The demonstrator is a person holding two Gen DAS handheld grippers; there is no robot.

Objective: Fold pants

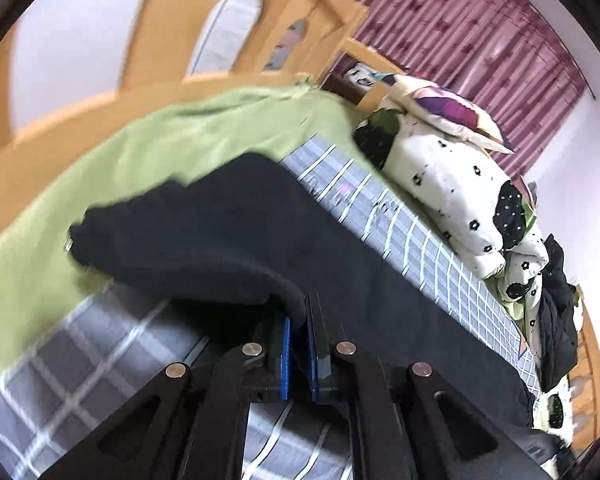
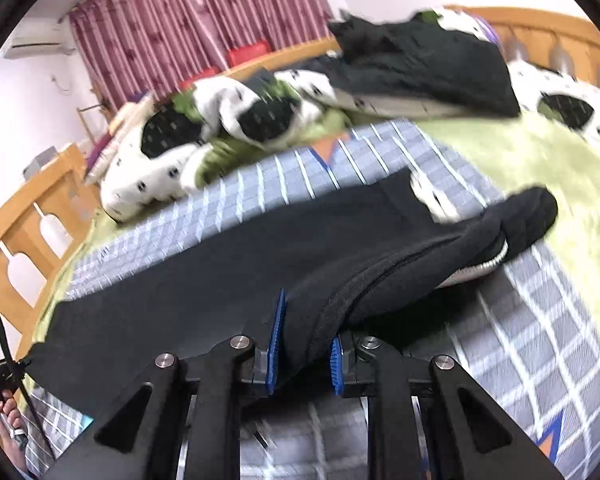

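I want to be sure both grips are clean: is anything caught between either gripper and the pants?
Nothing visible. The left gripper is shut directly on a fold of the black pants, and the right gripper clamps a thicker bunch of the same pants. Only black fabric shows between the blue pads.

The left gripper reaches forward from the bottom of its own view, its two blue-padded fingers drawn almost together with a thin fold of dark cloth pinched between them. The right gripper also points forward from the bottom of its view, its blue-ridged fingers set wider apart and clamped on a thicker bunch of the same dark cloth. A bare hand shows at the lower left edge of the right wrist view.
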